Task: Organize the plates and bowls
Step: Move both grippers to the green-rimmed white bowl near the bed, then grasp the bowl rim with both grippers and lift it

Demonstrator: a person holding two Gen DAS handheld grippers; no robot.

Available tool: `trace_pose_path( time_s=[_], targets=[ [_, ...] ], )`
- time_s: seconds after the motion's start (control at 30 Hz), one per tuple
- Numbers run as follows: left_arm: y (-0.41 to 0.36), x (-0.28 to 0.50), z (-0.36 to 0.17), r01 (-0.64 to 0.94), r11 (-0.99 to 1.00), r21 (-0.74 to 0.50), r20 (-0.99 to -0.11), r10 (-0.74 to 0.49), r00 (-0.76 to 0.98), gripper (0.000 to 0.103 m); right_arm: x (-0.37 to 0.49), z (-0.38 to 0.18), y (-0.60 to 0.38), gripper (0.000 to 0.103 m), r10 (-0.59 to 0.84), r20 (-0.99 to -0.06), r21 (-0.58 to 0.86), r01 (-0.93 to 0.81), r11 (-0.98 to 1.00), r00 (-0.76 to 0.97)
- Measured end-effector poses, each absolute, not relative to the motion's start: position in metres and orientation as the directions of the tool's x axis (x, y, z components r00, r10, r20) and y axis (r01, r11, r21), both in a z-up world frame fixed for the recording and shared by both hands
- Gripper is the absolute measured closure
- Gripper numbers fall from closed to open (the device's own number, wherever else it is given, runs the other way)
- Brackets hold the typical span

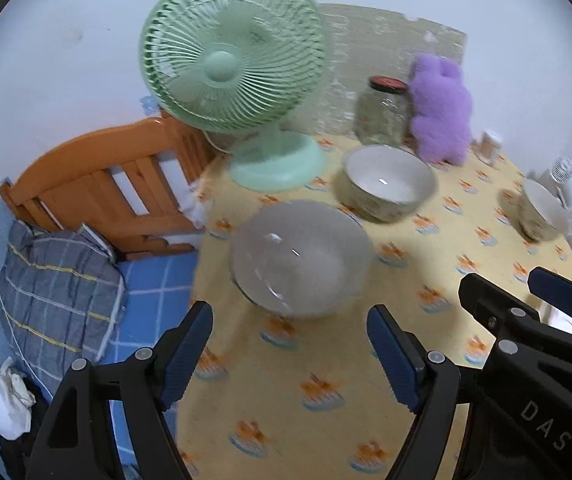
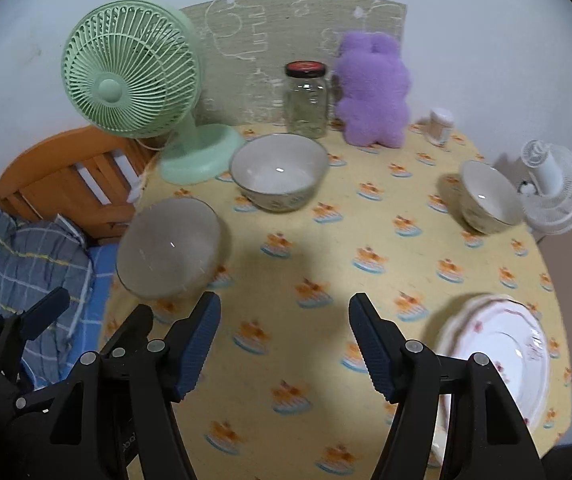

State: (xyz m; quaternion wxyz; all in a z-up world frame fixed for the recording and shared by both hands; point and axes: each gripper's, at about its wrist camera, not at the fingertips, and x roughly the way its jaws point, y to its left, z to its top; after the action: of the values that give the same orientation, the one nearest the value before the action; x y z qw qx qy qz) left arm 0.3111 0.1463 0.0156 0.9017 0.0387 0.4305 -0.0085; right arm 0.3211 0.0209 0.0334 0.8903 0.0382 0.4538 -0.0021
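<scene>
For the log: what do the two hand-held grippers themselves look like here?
Both the left hand-held gripper and the right hand-held gripper are matte black plastic frames with round silver rivets and two fingers faced with ribbed dark blue pads. The right one's body shows pale "DAS" lettering.

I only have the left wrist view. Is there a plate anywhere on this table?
Observer: Yes, a white floral plate lies at the near right edge of the table, just right of the right hand-held gripper.
Operator: Is that gripper holding anything?
Observer: No, it's open and empty, above bare tablecloth.
Operator: The small bowl by the white fan looks cut off. Is it empty?
Observer: Yes, the small bowl stands upright and empty, beside the white fan.
</scene>
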Motion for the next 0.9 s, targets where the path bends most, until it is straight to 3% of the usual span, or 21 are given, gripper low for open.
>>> trace_pose_path(
  time_s=[0.3,0.5,0.57,0.63,0.73,0.9],
  targets=[
    [0.181,0.375,-0.017,0.038,0.999,0.021,-0.81,-0.005,0.586,0.023,0.379,0.003,0.054,0.033,0.014,-0.808,0.06,0.057,0.997,0.589],
    [0.184,0.401,-0.041,0.053,0.995,0.086,-0.82,0.04,0.571,0.026,0.405,-0.025,0.067,0.035,0.004,-0.83,0.051,0.069,0.996,0.557],
    [0.186,0.407,-0.049,0.056,0.995,0.081,-0.829,0.036,0.559,0.032,0.409,-0.031,0.07,0.04,0.011,-0.835,0.056,0.066,0.996,0.55],
    [0.187,0.412,-0.055,0.053,0.995,0.079,-0.836,0.038,0.547,0.037,0.414,-0.037,0.074,0.053,0.027,-0.843,0.067,0.056,0.996,0.537],
    [0.187,0.417,-0.063,0.053,0.996,0.073,-0.849,0.034,0.527,0.053,0.42,-0.044,0.08,0.058,0.029,-0.855,0.065,0.052,0.997,0.517],
    [0.186,0.419,-0.069,0.062,0.996,0.058,-0.86,0.019,0.509,0.062,0.422,-0.05,0.087,0.067,0.044,-0.862,0.077,0.044,0.996,0.505]
  ],
)
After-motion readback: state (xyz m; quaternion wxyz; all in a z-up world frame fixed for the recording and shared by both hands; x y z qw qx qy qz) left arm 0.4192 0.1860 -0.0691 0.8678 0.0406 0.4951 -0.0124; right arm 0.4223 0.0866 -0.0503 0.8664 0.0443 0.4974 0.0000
